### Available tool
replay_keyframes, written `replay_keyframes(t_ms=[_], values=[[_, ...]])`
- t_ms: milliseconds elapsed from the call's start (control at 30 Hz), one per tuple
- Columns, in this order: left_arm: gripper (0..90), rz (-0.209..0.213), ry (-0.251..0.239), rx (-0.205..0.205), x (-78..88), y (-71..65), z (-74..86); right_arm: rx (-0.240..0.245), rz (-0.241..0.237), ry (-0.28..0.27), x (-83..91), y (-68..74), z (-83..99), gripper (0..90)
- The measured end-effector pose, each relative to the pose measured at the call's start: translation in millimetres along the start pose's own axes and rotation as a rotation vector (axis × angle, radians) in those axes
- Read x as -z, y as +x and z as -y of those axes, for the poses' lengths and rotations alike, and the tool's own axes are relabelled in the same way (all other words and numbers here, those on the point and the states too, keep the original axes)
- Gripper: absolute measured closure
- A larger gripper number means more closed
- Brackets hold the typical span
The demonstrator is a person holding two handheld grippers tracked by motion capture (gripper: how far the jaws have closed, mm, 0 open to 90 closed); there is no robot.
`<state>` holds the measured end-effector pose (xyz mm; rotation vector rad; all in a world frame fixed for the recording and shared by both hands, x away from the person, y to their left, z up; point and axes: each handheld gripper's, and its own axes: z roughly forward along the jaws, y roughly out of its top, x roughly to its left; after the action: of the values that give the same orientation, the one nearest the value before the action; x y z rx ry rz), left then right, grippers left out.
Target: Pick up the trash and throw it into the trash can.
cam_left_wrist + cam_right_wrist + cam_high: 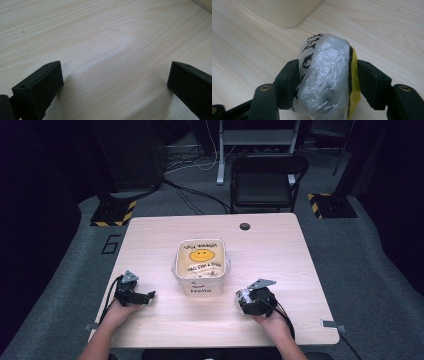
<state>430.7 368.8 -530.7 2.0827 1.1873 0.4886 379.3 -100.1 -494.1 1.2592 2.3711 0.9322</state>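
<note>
bag roll [325,77] bottom cut off, print unreadable

The table [280,270] is lit brightly and evenly from above, while the surrounding floor and room are left dim. Soft shadows are cast beside the jaws in the left gripper view. All pictures are slightly soft; the bag [324,75] shows mild glare.

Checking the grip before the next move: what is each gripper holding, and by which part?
The right gripper clamps a crumpled clear plastic bag bundle with black print and yellow across its sides. The left gripper holds nothing.
</note>
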Motion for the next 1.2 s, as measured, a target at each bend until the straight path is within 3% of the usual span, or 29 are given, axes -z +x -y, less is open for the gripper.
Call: replay_keyframes(t_ms=[233, 900, 933, 1000, 1200], values=[[0.0, 0.000, -0.001, 0.000, 0.0, 0.0, 0.0, 0.009, -0.021, -0.014, 6.8, -0.4, -4.2, 42.5], [0.0, 0.000, -0.001, 0.000, 0.0, 0.0, 0.0, 0.000, -0.040, -0.036, 28.7, -7.8, -20.6, 43.5], [0.0, 0.000, -0.001, 0.000, 0.0, 0.0, 0.0, 0.018, -0.040, -0.040, 29.8, -9.3, -21.8, 43.6], [0.0, 0.000, 0.000, 0.000, 0.0, 0.0, 0.0, 0.004, -0.042, -0.043, 32.5, -8.8, -25.1, 43.6], [0.0, 0.000, 0.000, 0.000, 0.0, 0.0, 0.0, 0.030, -0.053, -0.052, 40.8, -8.7, -36.5, 43.7]])
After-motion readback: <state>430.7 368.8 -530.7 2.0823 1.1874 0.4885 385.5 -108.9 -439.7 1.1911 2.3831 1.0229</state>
